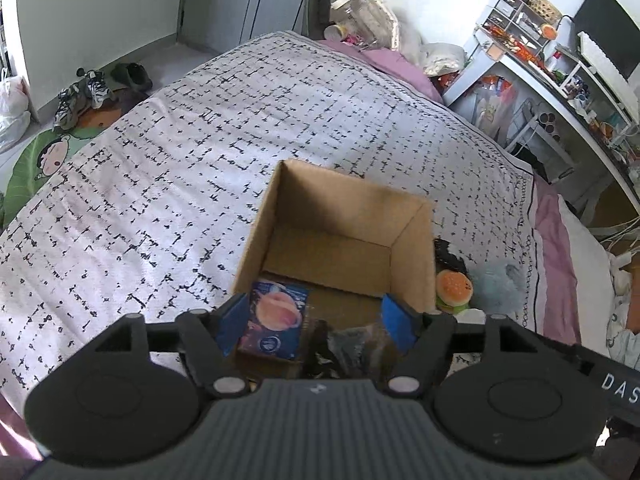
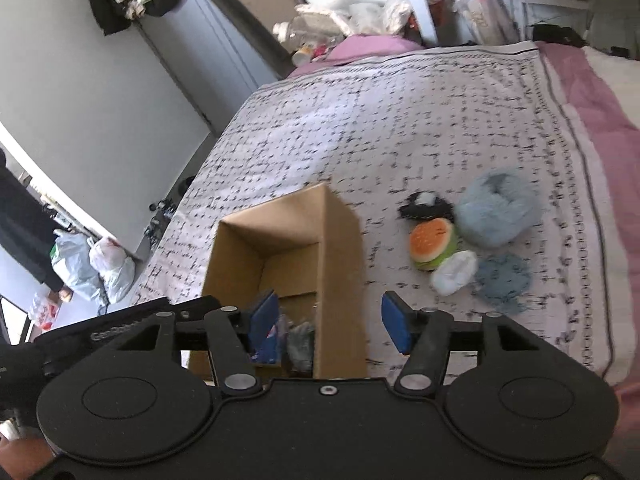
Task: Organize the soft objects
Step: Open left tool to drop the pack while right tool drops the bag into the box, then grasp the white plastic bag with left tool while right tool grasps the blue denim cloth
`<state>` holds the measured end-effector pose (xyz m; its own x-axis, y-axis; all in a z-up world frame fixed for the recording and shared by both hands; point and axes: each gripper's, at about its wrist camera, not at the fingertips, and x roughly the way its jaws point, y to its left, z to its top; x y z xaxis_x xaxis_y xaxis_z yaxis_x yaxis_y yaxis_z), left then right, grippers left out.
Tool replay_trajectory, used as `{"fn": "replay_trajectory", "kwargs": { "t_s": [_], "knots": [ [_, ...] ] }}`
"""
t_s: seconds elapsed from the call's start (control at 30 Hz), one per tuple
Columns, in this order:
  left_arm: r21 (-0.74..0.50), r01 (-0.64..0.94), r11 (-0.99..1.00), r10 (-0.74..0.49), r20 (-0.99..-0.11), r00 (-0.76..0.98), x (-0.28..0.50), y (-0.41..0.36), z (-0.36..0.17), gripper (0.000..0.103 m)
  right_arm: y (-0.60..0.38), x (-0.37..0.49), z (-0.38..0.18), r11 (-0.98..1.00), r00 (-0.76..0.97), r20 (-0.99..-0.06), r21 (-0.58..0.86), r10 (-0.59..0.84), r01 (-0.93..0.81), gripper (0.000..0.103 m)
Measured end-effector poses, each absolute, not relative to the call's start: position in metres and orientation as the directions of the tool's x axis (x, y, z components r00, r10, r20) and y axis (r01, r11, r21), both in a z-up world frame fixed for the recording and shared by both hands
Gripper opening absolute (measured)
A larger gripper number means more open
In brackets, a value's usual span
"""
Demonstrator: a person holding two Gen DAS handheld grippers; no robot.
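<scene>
An open cardboard box [image 1: 412, 252] [image 2: 340, 240] stands on the patterned bedspread [image 1: 160, 160]. Inside lie a blue packet with a pink picture [image 1: 276, 320] [image 2: 268, 340] and a dark crumpled item [image 1: 344, 344] [image 2: 300, 344]. My left gripper [image 1: 314, 322] is open and empty over the box's near end. My right gripper [image 2: 328, 322] is open and empty, astride the box's right wall. Right of the box lie a burger plush [image 2: 432, 242] [image 1: 454, 286], a fluffy light-blue plush [image 2: 496, 208] [image 1: 500, 284], a black-and-white plush [image 2: 426, 204], a white soft item [image 2: 456, 272] and a blue-grey cloth [image 2: 502, 280].
A pink sheet [image 2: 600, 120] edges the bed on the right. A cluttered white desk with shelves [image 1: 540, 60] stands beyond the bed. Shoes [image 1: 84, 96] and a green mat [image 1: 36, 160] lie on the floor at left. Plastic bags [image 2: 100, 268] sit on the floor.
</scene>
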<state>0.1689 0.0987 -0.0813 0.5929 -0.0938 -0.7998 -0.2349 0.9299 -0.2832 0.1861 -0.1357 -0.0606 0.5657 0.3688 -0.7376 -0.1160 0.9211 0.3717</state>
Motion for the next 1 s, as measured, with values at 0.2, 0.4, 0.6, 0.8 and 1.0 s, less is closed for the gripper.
{"fn": "replay_trajectory", "kwargs": {
  "t_s": [0.2, 0.4, 0.6, 0.8, 1.0],
  "knots": [
    [-0.27, -0.221, 0.937, -0.088, -0.796, 0.599, 0.165, 0.081, -0.072, 0.08, -0.167, 0.182, -0.06, 0.928, 0.581, -0.74, 0.364, 0.339, -0.078, 0.066],
    [-0.257, -0.208, 0.944, -0.086, -0.798, 0.597, 0.161, 0.062, -0.067, 0.085, -0.195, 0.179, -0.06, 0.926, 0.59, -0.738, 0.375, 0.328, -0.045, 0.084],
    [-0.251, -0.205, 0.946, -0.084, -0.8, 0.594, 0.161, 0.043, -0.064, 0.086, -0.224, 0.183, -0.061, 0.918, 0.593, -0.737, 0.397, 0.324, -0.008, 0.088],
    [-0.245, -0.179, 0.953, -0.091, -0.795, 0.6, 0.162, 0.023, -0.061, 0.086, -0.248, 0.187, -0.07, 0.905, 0.596, -0.737, 0.424, 0.32, 0.038, 0.087],
    [-0.246, -0.16, 0.956, -0.099, -0.784, 0.613, 0.168, 0.001, -0.06, 0.086, -0.266, 0.195, -0.083, 0.875, 0.582, -0.74, 0.474, 0.337, 0.095, 0.083]
  ]
}}
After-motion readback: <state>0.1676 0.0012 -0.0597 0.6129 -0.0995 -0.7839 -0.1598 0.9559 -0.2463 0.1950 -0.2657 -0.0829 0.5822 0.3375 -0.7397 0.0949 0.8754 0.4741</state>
